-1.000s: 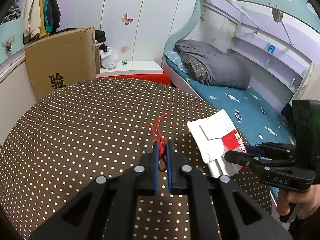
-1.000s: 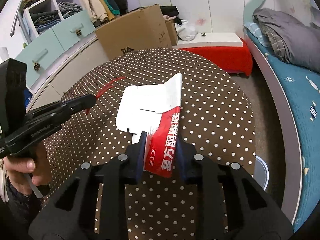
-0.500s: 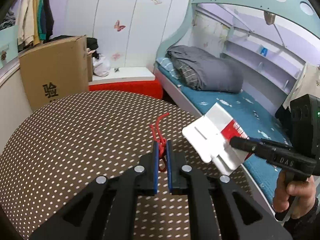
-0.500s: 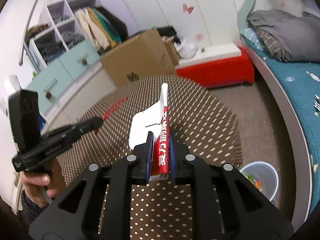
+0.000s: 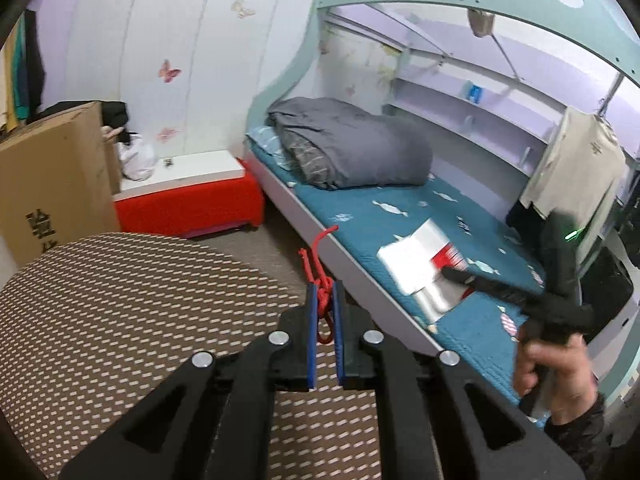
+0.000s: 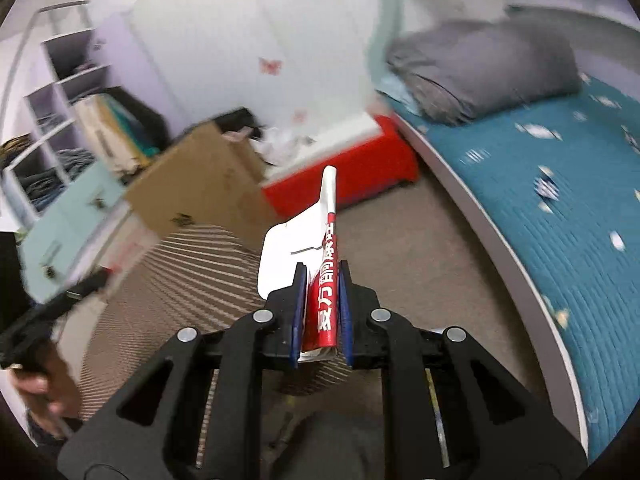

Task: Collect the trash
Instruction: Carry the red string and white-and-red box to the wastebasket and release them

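We hold both pieces of trash off the round table with the brown, white-dotted cloth (image 5: pixel 120 320), so the picking-up part looks done.

Our left gripper (image 5: pixel 324 308) is clenched on a thin red knotted string (image 5: pixel 318 268); the knot sits between the blue pads, with one loose end rising above the fingertips and a small loop hanging below. From the left wrist view, the string now hangs past the table's edge, over the grey-brown carpet (image 5: pixel 280 248) and in front of the white bed frame (image 5: pixel 360 280).

Our right gripper (image 6: pixel 322 308) is clamped on a flattened white-and-red cardboard medicine box (image 6: pixel 324 256), held edge-on so its red printed face shows between the pads and the white flap sticks out to the left. In the left wrist view the same box (image 5: pixel 420 264) appears against the teal bedspread (image 5: pixel 400 208), gripped by the right tongs with a hand (image 5: pixel 556 368) on the handle below.

The table surface we can see carries no further litter, though much of it is out of frame and blurred. What is left, as we judge it, is the dropping-off: no bin shows in either view at this moment, so we must carry both items to one and release them there.
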Demonstrator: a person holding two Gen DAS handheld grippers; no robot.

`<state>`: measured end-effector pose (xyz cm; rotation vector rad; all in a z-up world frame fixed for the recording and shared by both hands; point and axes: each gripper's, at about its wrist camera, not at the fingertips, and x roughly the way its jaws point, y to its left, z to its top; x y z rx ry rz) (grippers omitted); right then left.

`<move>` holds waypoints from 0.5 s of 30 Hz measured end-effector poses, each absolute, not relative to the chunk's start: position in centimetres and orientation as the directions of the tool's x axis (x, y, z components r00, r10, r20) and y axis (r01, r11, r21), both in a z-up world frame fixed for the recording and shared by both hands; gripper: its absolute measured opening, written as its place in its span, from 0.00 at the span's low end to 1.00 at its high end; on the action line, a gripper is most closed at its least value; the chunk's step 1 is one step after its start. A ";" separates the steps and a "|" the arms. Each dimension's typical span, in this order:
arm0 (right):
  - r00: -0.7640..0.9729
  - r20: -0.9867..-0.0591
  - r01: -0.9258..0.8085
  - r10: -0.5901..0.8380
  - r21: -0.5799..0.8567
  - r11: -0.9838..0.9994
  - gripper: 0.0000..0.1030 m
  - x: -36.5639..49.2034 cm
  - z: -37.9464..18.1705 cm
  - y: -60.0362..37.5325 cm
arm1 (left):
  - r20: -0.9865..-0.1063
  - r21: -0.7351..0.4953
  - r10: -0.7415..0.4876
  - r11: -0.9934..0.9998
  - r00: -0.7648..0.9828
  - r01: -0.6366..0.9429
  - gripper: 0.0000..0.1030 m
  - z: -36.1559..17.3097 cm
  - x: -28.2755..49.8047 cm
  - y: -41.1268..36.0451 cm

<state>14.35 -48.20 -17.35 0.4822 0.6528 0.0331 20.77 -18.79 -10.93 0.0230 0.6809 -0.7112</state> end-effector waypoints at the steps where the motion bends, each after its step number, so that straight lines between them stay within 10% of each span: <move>1: 0.786 -0.597 0.144 0.165 0.435 0.889 0.15 14.5 -18.4 -48.9 | -0.586 -0.206 -0.601 0.760 0.544 0.616 0.07 -11.0 20.8 -19.6; 7: 0.681 -0.718 0.274 0.145 0.433 0.859 0.24 16.3 -26.9 -52.0 | -0.616 -0.229 -0.627 0.721 0.476 0.654 0.07 -12.3 21.2 -25.0; 9: 0.625 -0.765 0.320 0.151 0.428 0.845 0.51 17.2 -30.2 -52.6 | -0.635 -0.230 -0.625 0.714 0.454 0.662 0.07 -13.0 21.5 -26.9; 15: 0.598 -0.783 0.399 0.175 0.479 0.782 0.68 16.3 -35.5 -55.3 | -0.719 -0.235 -0.584 0.715 0.377 0.658 0.07 -16.9 23.0 -32.0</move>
